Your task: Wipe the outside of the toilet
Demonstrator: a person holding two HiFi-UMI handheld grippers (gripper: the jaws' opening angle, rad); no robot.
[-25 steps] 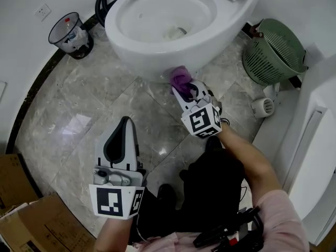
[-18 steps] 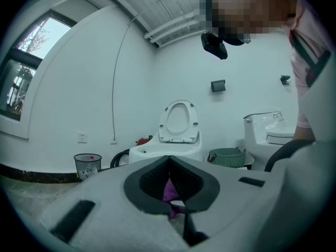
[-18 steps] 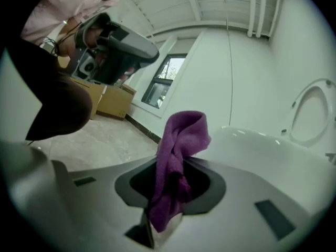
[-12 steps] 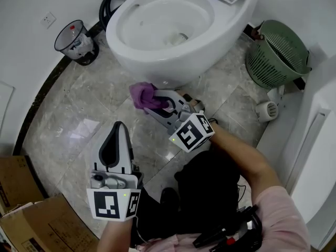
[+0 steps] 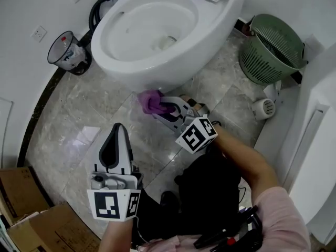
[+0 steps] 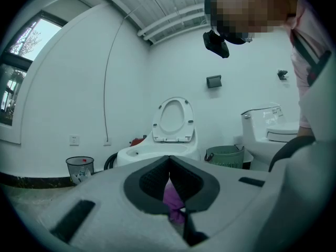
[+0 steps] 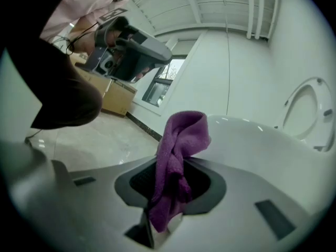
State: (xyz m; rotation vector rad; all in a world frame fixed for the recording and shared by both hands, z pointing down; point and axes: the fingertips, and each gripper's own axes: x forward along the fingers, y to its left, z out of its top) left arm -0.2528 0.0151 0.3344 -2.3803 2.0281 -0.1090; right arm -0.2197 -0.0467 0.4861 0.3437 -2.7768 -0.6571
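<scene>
Counts: 1 toilet (image 5: pixel 137 73), 1 cloth (image 5: pixel 150 102), 2 grippers, 1 bin (image 5: pixel 68 49), 1 basket (image 5: pixel 270 49), 2 cardboard boxes (image 5: pixel 23 190), 1 wall socket (image 5: pixel 37 33).

Cloth: purple, terry-like nap, bunched into a thick fold. It sits low at the front of the bowl, right at the outer wall under the rim. From the right gripper view it stands up out of the jaws with its top against the white curve of the bowl; I can't confirm actual contact.

Right gripper (image 5: pixel 165 107): jaws clamped on the cloth, with a loose tail hanging out below the pads.

Left gripper (image 5: pixel 119 127): held back over the floor (image 5: pixel 79 114), well apart from the toilet and pointing at it. Jaws are closed, tips meeting, nothing gripped. The purple strip in the slit between its pads is the cloth further off.

Toilet: white glazed ceramic, oval bowl, smooth rounded outside, seat tipped up.

Floor: glossy grey marble-look tiles with a dark curved border strip along the wall.

Bin: black mesh, round, clear liner, left of the toilet.

Basket: green ribbed plastic, round, tilted, right of the toilet.

Boxes: brown, at the lower left.
</scene>
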